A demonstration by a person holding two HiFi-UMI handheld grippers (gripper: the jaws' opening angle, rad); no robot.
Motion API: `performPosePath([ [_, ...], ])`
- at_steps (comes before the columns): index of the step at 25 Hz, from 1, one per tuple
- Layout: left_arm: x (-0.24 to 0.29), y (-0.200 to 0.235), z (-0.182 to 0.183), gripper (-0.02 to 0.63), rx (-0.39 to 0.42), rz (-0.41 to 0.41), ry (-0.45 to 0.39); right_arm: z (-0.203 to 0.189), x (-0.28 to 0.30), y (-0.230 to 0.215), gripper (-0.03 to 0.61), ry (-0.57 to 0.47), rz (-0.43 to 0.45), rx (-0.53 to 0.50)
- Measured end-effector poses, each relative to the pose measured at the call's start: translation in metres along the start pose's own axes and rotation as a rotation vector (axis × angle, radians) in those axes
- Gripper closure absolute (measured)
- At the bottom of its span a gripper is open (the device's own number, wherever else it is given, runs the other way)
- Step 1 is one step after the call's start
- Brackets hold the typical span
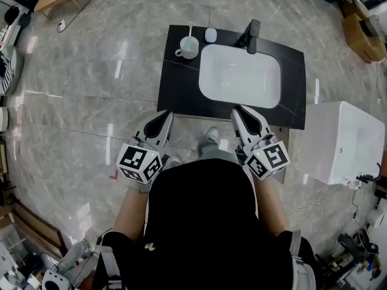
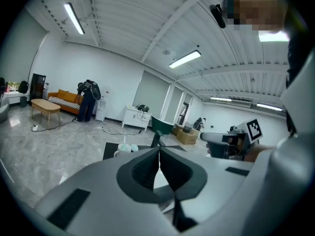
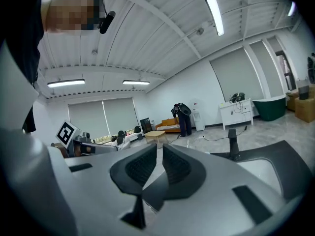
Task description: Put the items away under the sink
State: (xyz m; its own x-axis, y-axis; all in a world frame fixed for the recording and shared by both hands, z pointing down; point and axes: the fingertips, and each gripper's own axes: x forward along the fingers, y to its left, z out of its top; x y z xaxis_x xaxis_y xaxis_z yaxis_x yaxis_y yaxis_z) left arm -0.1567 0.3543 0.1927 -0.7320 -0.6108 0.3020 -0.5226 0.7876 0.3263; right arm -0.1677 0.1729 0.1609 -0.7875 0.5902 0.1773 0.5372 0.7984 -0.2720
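Black countertop [image 1: 175, 83] with a white sink basin [image 1: 240, 76] set into it, seen from above in the head view. Grey marble-pattern floor [image 1: 91, 101] all round. Black faucet [image 1: 250, 36] stands at the far rim of the basin.

Items on the counter:
- White mug [image 1: 188, 46] with a toothbrush [image 1: 191, 29] standing in it, at the far left corner, left of the faucet.
- Small pale rounded item [image 1: 210, 35] just beside the mug, between mug and faucet. Cannot tell what it is.

Both sit on top of the counter. No view shows the space under the sink.

Left gripper [image 1: 165, 115]: held low in front of the person's body, tips at the near left corner of the counter, pointing toward the sink. In the left gripper view the jaws are together, pads meeting along a thin line, nothing between them. The mug shows past the tips in that view, well apart from them.

Right gripper [image 1: 237, 110]: mirrored position, tips at the near edge of the counter by the basin's near right corner. In the right gripper view the jaws are all but together, with a narrow slit between the pads and nothing in it.

Neither gripper touches any item.

Surroundings: a white box-shaped unit [image 1: 341, 141] stands on the floor right of the counter, apart from it. Cardboard boxes [image 1: 363, 35] lie at the far right. In the left gripper view another person [image 2: 87, 100] bends over by an orange sofa [image 2: 61, 98], with a low wooden table [image 2: 45, 106] in front.
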Motion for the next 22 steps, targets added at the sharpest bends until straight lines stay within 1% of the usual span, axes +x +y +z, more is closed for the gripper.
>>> performPosePath([
  [4, 0.031, 0.003, 0.01, 0.591, -0.001, 0.088, 0.001, 0.013, 0.017, -0.041, 0.525, 0.009, 0.051, 0.005],
  [7, 0.05, 0.002, 0.012, 0.591, -0.008, 0.138, 0.006, 0.017, 0.025, -0.069, 0.525, 0.013, 0.082, 0.022],
  [10, 0.066, 0.003, 0.012, 0.591, -0.007, 0.184, 0.016, 0.019, 0.031, -0.088, 0.525, 0.019, 0.118, 0.045],
  [14, 0.08, 0.005, 0.012, 0.591, -0.01, 0.228, 0.031, 0.023, 0.039, -0.099, 0.525, 0.034, 0.167, 0.04],
  [18, 0.09, 0.01, 0.007, 0.591, -0.006, 0.249, 0.052, 0.024, 0.047, -0.107, 0.525, 0.034, 0.176, 0.047],
  [22, 0.097, 0.021, 0.002, 0.591, -0.001, 0.252, 0.075, 0.024, 0.06, -0.108, 0.525, 0.04, 0.175, 0.048],
])
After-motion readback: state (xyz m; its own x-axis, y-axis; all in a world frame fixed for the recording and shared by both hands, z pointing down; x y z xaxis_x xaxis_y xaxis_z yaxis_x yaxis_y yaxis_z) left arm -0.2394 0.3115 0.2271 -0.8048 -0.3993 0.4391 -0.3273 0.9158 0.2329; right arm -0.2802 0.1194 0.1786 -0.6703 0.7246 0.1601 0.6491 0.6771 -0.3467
